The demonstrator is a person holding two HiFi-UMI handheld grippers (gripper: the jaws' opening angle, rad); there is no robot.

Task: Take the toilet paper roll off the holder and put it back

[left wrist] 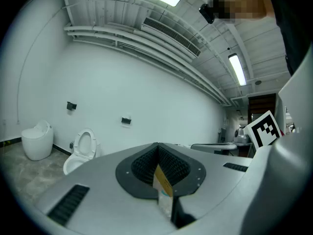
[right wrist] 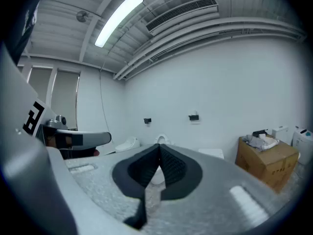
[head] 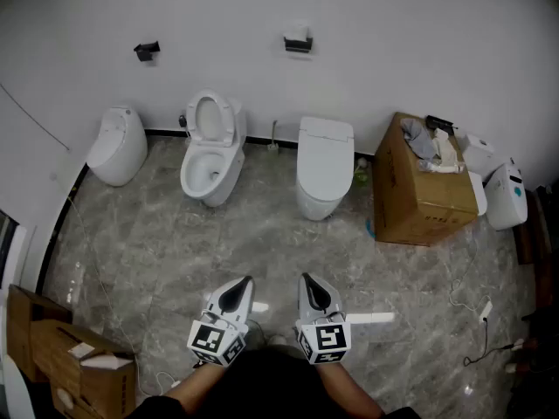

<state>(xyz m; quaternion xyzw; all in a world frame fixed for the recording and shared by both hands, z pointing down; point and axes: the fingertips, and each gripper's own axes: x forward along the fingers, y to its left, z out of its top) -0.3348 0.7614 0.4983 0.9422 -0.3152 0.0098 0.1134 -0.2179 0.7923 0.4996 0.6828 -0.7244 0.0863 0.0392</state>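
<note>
The toilet paper roll point(head: 298, 36) sits on a dark holder point(head: 298, 45) high on the white wall, above the gap between two toilets. The left gripper view shows the holder point(left wrist: 126, 120) small and far off, and so does the right gripper view point(right wrist: 194, 117). Both grippers are held low and close to the body, far from the wall. My left gripper point(head: 247, 281) has its jaws together with nothing between them, its tip point(left wrist: 158, 146) aimed towards the wall. My right gripper point(head: 305, 278) is shut and empty too, its tip point(right wrist: 159, 148) aimed the same way.
A second, empty black holder point(head: 147, 51) hangs further left on the wall. Three white toilets stand along the wall: a closed one point(head: 118, 144), an open-lidded one point(head: 212, 151) and a closed one point(head: 324, 164). A cardboard box point(head: 419, 190) stands right, more boxes point(head: 74, 365) lower left. Cables point(head: 472, 321) lie on the marble floor.
</note>
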